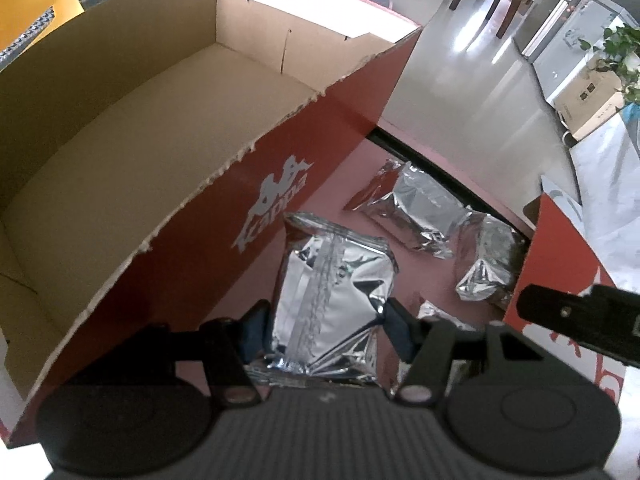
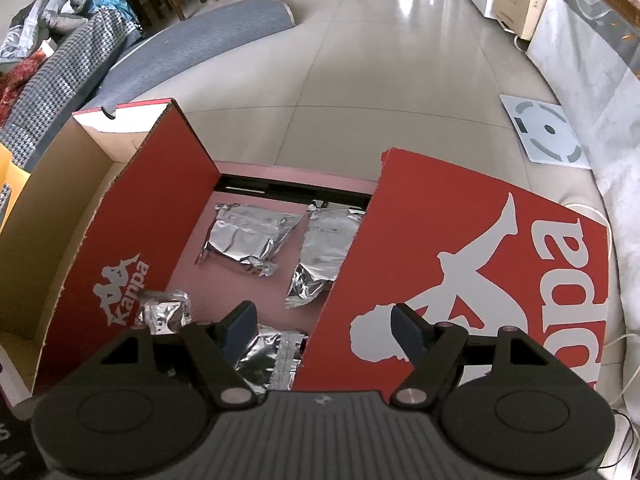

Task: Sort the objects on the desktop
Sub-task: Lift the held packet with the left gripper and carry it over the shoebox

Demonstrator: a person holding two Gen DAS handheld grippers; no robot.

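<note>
My left gripper [image 1: 326, 328] is shut on a silver foil packet [image 1: 332, 300], its blue pads pressing both sides, and holds it above the pink tabletop [image 1: 320, 208]. To its left stands the open red shoe box [image 1: 280, 184] with a bare cardboard inside. Two more foil packets [image 1: 416, 208] [image 1: 488, 264] lie farther back. My right gripper [image 2: 324, 328] is open with nothing between its fingers, above the edge of the red box lid [image 2: 480, 280]. Below it lie foil packets [image 2: 248, 240] [image 2: 324, 256] [image 2: 276, 356]. Another crumpled packet [image 2: 164, 308] shows by the box wall [image 2: 152, 240].
The red lid [image 1: 560, 248] stands propped at the right of the packets, and a black part of the other gripper [image 1: 580, 316] reaches in there. Beyond the table's far edge are tiled floor [image 2: 360, 60], a grey rug [image 2: 200, 40] and a white scale [image 2: 544, 132].
</note>
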